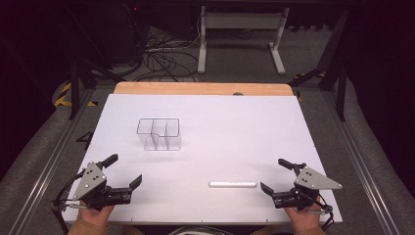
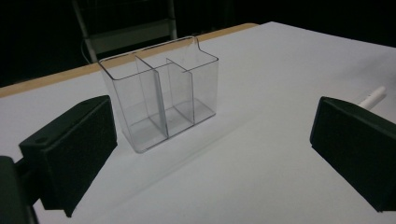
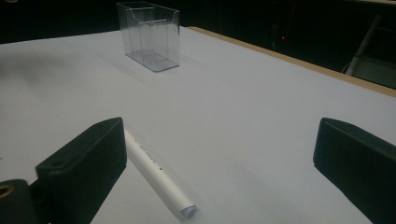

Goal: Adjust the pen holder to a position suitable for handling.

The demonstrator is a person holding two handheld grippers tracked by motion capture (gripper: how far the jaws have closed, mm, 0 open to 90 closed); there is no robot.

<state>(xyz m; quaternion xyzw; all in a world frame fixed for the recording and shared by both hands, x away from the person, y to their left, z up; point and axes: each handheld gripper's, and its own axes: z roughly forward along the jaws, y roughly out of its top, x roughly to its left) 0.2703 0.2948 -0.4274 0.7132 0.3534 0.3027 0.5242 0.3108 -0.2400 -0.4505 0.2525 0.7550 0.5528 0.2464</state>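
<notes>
White pen (image 1: 233,184) lies flat on worktop (image 1: 244,127), near edge, just beside right gripper (image 1: 277,175) — easy first pick. Right fingers (image 3: 84,168) spread wide, grasping nothing. Left gripper (image 1: 125,169) parked at near-left corner, fingers (image 2: 70,149) released too. Clear three-compartment organizer (image 1: 159,133) stands upright mid-worktop, all compartments empty — likely destination.

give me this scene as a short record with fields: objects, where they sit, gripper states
surface: white table top
container: clear plastic organiser box with three compartments, upright, empty, left of centre
tool: white cylindrical pen, lying flat near the front edge, apart from the box
left hand-held gripper: open, holding nothing, faces the box
right hand-held gripper: open, holding nothing, just right of the pen
contact: neither gripper touches the pen or box
</notes>
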